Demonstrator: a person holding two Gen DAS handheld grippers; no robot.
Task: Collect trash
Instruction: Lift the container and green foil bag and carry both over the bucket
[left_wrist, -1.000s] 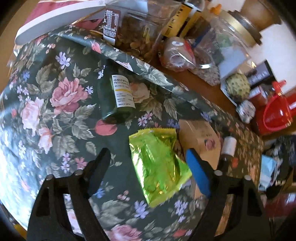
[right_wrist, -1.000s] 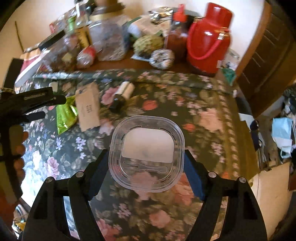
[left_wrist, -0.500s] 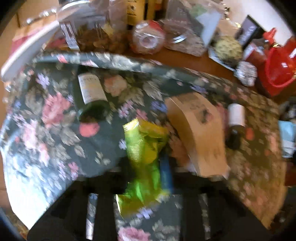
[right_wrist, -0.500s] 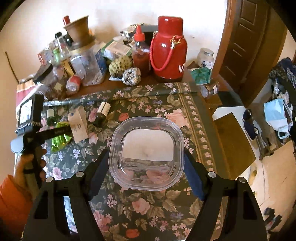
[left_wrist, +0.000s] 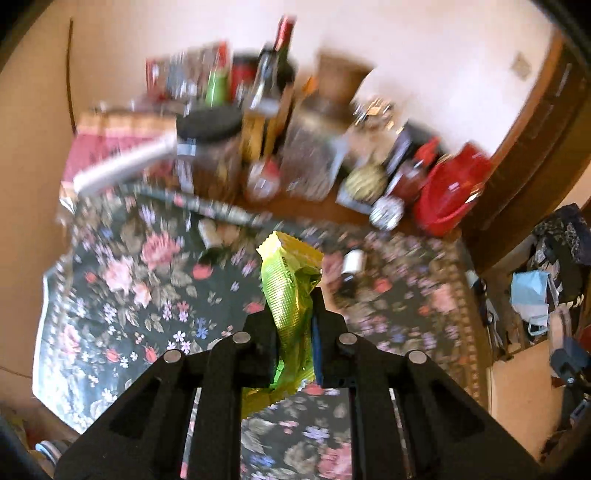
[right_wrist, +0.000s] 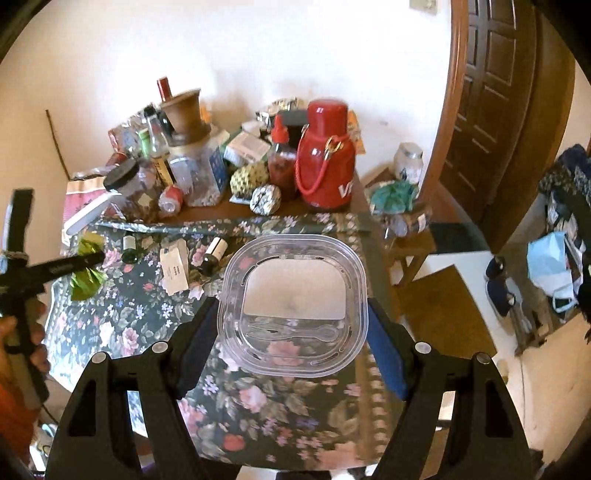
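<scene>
The left tongs (left_wrist: 293, 328) are clamped on the green foil wrapper (left_wrist: 291, 291), and their jaws are closing on it as it hangs up off the surface (left_wrist: 122, 295) with its floral cloth. From the right side that wrapper shows as a crumpled green flash (right_wrist: 85, 275) at the far left, above the cloth. The right tongs (right_wrist: 293, 332) grip a clear plastic container (right_wrist: 293, 306) by its two sides, and it is held above the surface. On the cloth lie a cardboard box (right_wrist: 174, 269), a dark bottle with a white label (right_wrist: 211, 254) just beside it, and a small green bottle (right_wrist: 130, 248). A red thermos (right_wrist: 325, 166) stands at the back among jars.
</scene>
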